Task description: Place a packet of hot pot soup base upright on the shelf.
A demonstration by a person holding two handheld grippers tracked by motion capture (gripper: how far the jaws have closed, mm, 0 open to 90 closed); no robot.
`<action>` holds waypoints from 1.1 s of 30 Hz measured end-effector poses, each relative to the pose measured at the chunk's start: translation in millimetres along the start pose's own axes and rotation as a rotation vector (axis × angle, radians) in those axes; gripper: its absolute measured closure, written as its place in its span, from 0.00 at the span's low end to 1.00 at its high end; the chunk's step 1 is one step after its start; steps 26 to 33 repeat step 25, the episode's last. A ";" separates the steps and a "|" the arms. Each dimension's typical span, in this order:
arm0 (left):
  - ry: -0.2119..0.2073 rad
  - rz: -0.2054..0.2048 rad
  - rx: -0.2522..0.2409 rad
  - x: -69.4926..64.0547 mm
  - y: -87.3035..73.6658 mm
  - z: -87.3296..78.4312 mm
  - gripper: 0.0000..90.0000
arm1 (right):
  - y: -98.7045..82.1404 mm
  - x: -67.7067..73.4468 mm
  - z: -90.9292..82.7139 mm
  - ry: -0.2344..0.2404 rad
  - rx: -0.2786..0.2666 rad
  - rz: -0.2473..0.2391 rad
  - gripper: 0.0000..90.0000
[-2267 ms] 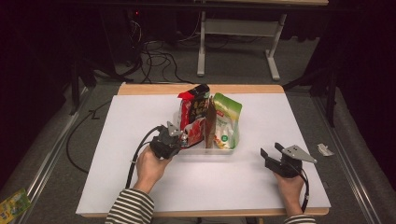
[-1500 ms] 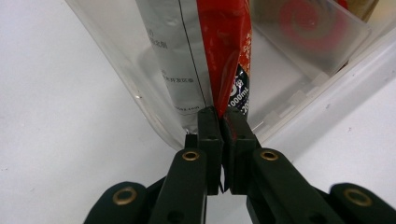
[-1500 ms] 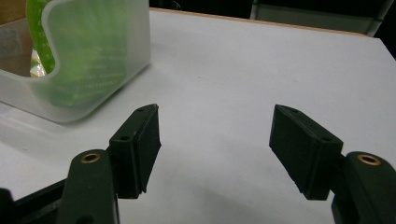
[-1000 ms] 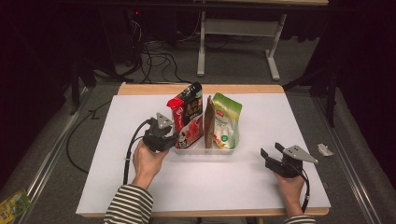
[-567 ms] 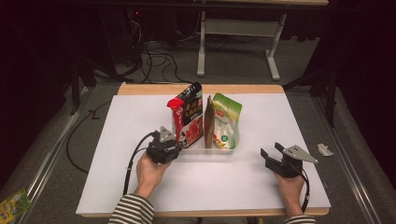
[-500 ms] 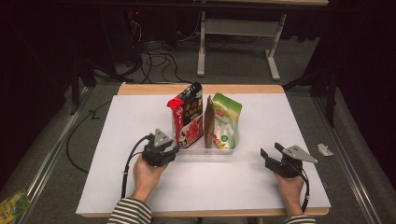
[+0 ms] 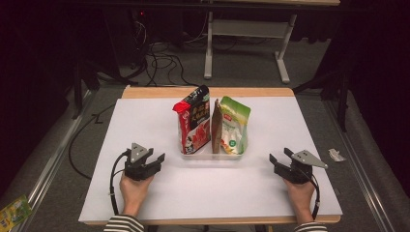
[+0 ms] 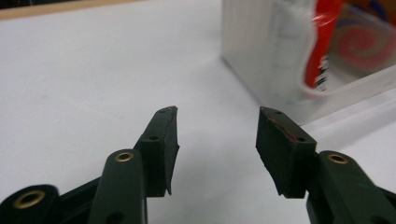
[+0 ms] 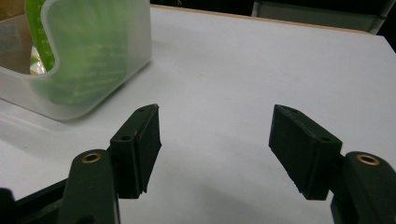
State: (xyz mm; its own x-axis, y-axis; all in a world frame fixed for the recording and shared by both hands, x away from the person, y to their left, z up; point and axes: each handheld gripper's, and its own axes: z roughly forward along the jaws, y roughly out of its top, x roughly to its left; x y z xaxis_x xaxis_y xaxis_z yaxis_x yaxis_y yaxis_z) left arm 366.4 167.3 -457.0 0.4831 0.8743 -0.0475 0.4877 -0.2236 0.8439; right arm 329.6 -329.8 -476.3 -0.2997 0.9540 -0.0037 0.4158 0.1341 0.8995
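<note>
At the near left of the white table (image 7: 145,121), the left gripper (image 7: 155,162) rests low in the person's left hand (image 7: 133,188), its 2 black jaws parted with nothing between them; they have just been opening. In the left gripper view the fingertips (image 8: 168,126) hang over bare tabletop, near the corner of the clear plastic bin (image 8: 261,60) but apart from it. The red snack bag (image 7: 193,125) stands upright in the bin's left end; a brown pouch (image 7: 216,126) and a green pouch (image 7: 235,124) stand beside it to the right, all 3 inside the bin (image 7: 212,155) at mid-table. At the near right, the right gripper (image 7: 276,163) lies in the right hand (image 7: 300,193), jaws spread wide and empty, well apart from the bin.
</note>
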 end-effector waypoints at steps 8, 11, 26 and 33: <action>0.030 -0.033 0.004 11.2 -10.9 9.0 0.54 | -0.1 -0.3 -0.3 0.000 -0.002 0.004 0.38; 0.056 -0.027 0.000 15.1 -10.4 11.9 0.54 | -0.1 -0.2 -0.2 0.000 -0.002 0.002 0.38; 0.109 0.035 0.047 10.3 -17.4 23.0 0.54 | 0.3 0.2 0.8 0.000 0.007 -0.008 0.38; 0.109 0.035 0.047 10.3 -17.4 23.0 0.54 | 0.3 0.2 0.8 0.000 0.007 -0.008 0.38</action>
